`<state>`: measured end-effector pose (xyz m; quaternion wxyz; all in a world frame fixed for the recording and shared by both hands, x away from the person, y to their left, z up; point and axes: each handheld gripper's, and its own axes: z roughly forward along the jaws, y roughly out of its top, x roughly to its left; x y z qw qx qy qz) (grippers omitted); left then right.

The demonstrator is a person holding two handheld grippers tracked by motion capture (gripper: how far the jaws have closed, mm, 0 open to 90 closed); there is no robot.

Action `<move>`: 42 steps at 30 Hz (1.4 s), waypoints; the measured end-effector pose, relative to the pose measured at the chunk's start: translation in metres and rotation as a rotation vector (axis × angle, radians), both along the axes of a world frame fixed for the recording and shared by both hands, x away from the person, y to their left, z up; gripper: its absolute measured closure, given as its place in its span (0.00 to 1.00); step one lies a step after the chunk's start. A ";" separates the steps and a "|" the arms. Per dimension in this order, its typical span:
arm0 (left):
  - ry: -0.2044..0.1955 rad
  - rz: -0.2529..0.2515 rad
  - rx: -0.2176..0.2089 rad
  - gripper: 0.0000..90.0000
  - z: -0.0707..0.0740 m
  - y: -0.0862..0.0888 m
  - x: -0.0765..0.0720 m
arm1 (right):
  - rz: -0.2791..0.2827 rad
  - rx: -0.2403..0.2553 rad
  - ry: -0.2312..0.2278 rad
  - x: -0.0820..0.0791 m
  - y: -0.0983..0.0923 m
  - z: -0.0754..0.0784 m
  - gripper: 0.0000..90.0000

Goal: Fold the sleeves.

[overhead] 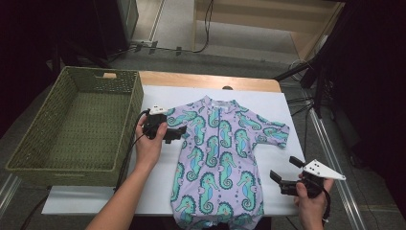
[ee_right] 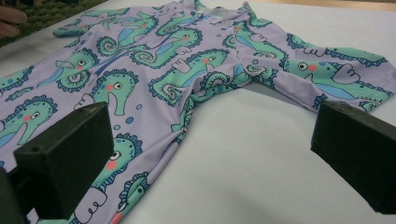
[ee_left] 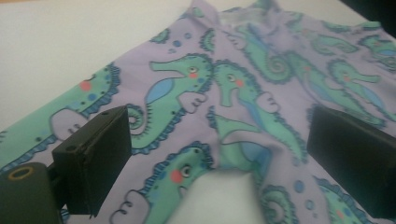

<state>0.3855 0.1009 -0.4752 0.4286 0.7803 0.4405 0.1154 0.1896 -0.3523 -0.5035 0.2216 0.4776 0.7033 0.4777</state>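
While the baby suit (overhead: 219,158) lies spread flat on the white table (overhead: 158,191) beside the woven basket (overhead: 76,127), nothing has been folded. The left gripper (overhead: 178,133) is held spread over a sleeve (overhead: 179,117); the right gripper (overhead: 282,175) is spread, apart from it.

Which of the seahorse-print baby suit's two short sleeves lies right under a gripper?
The sleeve on the green wicker basket's side: the left gripper hovers open over it, while the other sleeve lies apart from both.

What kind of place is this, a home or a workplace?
Probably a lab or recording workspace, not a home: cables run over the bare floor, dark equipment stands flank the table, and the person's hands hold the left gripper and right gripper.
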 end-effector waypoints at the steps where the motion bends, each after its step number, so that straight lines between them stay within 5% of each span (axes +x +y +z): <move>1: 0.004 0.019 0.005 0.12 -0.001 0.001 0.002 | -0.004 0.002 0.005 0.000 0.000 0.000 0.00; 8: 0.020 0.137 0.089 0.29 -0.006 0.001 0.015 | 0.000 0.000 0.009 0.000 0.001 -0.001 0.00; 15: 0.043 0.182 0.140 0.39 -0.018 0.005 0.025 | 0.001 -0.004 0.012 0.001 0.001 -0.002 0.00; 29: -0.027 0.226 0.253 0.42 -0.033 -0.002 0.027 | 0.004 -0.013 0.021 0.002 0.002 -0.004 0.00; 34: -0.040 0.150 0.247 0.73 -0.033 -0.008 0.024 | 0.010 -0.017 0.025 0.003 0.004 -0.005 0.00; 39: -0.022 0.135 0.212 0.96 -0.032 -0.007 0.024 | 0.017 -0.021 0.029 0.004 0.008 -0.005 0.00; 42: 0.012 0.134 0.181 0.98 -0.030 -0.005 0.026 | 0.020 -0.024 0.031 0.003 0.008 -0.005 0.00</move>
